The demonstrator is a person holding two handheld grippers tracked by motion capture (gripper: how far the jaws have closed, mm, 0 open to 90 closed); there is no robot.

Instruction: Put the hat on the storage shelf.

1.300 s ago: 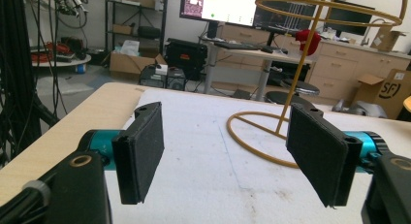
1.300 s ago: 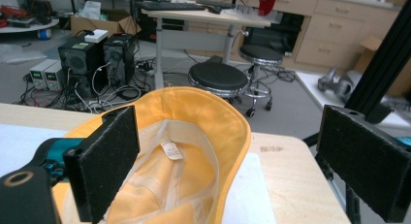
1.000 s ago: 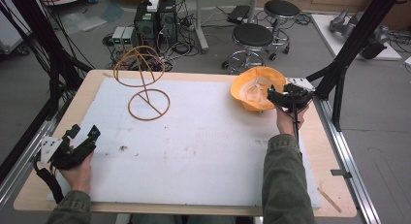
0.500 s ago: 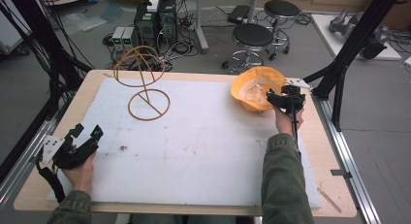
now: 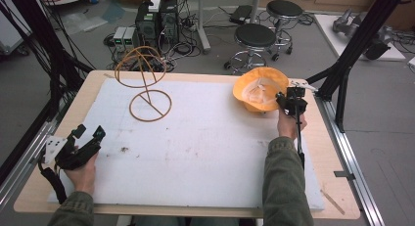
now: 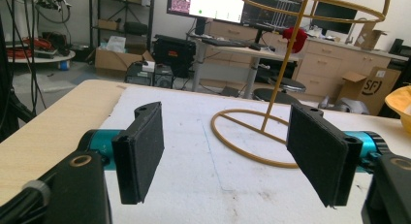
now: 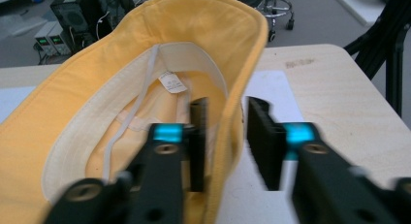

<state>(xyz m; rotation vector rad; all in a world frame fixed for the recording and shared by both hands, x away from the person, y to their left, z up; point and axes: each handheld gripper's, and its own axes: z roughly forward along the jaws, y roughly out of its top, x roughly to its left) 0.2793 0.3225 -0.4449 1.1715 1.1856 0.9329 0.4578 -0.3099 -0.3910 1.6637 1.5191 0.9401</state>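
One wire stand (image 5: 145, 84) beside hat (image 5: 261, 88)

Matt yellow cloth hat (image 7: 121, 78), stitched brim.

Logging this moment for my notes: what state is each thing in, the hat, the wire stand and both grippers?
Yellow hat: upside down on the table, brim between the right gripper's fingers.
Wire stand: upright, bare, nothing hung on it.
Right gripper: open, fingers straddling the brim, not yet clamped.
Left gripper: open, holding nothing, apart from the stand.
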